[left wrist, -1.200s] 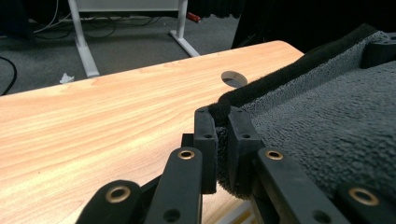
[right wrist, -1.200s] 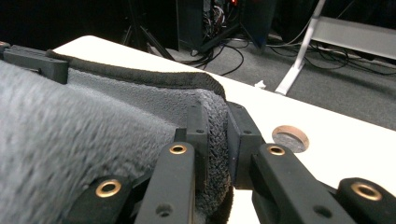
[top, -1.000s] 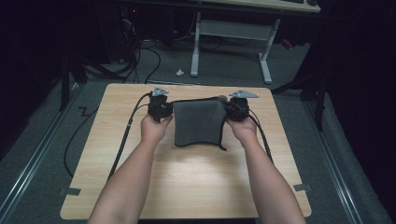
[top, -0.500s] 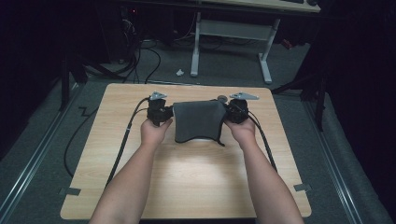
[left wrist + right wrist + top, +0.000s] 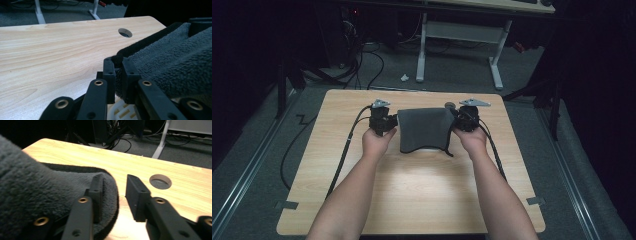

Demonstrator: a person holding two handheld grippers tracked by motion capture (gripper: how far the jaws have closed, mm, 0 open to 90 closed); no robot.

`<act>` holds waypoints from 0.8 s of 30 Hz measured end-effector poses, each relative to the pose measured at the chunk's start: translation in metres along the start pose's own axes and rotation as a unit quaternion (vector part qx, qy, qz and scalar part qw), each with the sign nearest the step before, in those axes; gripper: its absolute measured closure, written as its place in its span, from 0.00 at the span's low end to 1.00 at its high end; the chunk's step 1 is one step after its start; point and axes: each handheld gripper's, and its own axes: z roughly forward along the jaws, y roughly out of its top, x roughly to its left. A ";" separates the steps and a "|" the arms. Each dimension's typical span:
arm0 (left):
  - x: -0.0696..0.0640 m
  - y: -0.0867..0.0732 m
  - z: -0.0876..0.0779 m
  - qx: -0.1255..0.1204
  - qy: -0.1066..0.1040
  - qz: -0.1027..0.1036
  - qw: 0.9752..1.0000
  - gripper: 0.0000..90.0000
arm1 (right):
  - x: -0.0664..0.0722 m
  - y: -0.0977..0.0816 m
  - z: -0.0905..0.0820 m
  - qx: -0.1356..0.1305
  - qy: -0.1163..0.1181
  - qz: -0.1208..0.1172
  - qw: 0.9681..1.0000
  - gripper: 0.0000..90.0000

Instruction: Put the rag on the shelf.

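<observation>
Two grippers at a grey towel (image 5: 424,129), left gripper (image 5: 118,72) jaws pinching its hem, right gripper (image 5: 113,195) jaws just opening, towel's underside hidden

towel (image 5: 424,129): dark grey terry cloth, fuzzy, matt | surface (image 5: 422,195): pale wood grain, smooth, light sheen | left gripper (image 5: 118,65): black matt plastic, brass-coloured rivets
</observation>
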 end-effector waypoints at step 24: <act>0.000 0.013 -0.025 -0.026 0.040 0.007 0.999 0.70 | -0.011 0.018 -0.032 -0.040 -0.050 -0.013 0.998 0.57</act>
